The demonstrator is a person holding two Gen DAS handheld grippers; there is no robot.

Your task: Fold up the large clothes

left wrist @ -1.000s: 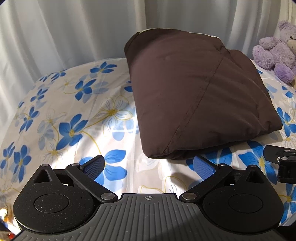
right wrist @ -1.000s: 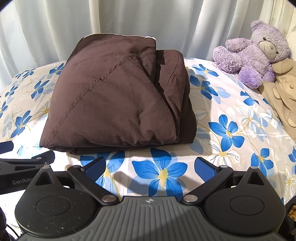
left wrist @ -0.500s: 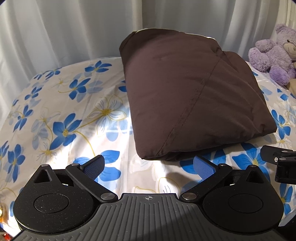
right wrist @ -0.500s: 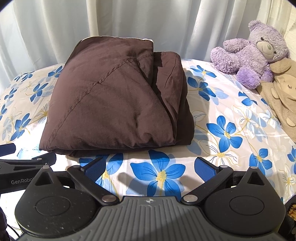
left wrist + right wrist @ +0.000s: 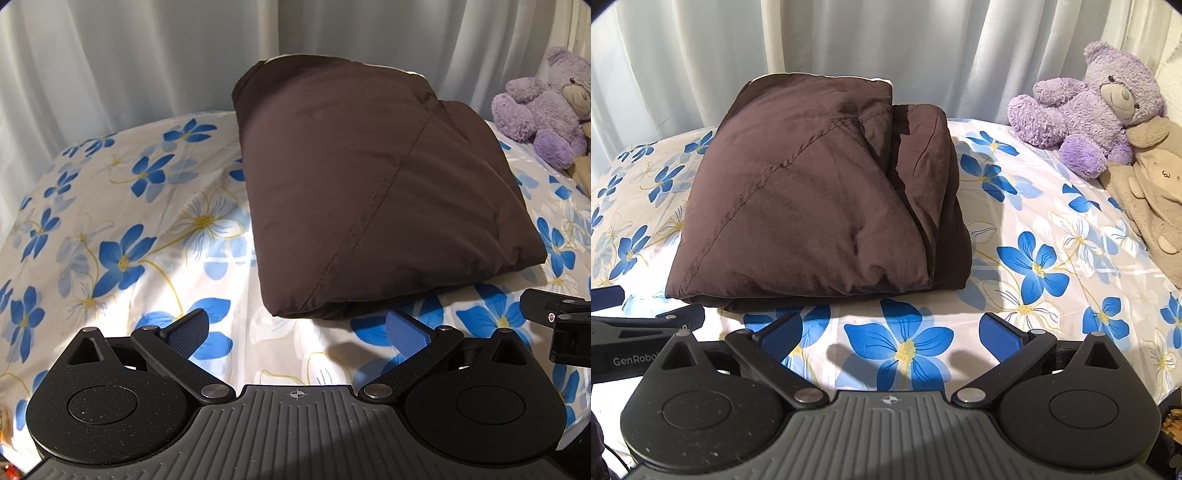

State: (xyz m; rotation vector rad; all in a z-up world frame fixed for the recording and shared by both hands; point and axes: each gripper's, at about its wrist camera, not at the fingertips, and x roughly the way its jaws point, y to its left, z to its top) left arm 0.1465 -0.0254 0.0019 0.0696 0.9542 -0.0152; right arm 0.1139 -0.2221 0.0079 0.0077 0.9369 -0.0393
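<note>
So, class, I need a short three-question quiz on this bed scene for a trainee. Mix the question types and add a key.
1. True or false: the left gripper grips the brown garment.
2. Which toy sits farther from the garment? A) purple bear B) beige toy
3. Fill in: the right gripper is ____, with both pads over the floral sheet.

Key: 1 false; 2 B; 3 open.
</note>
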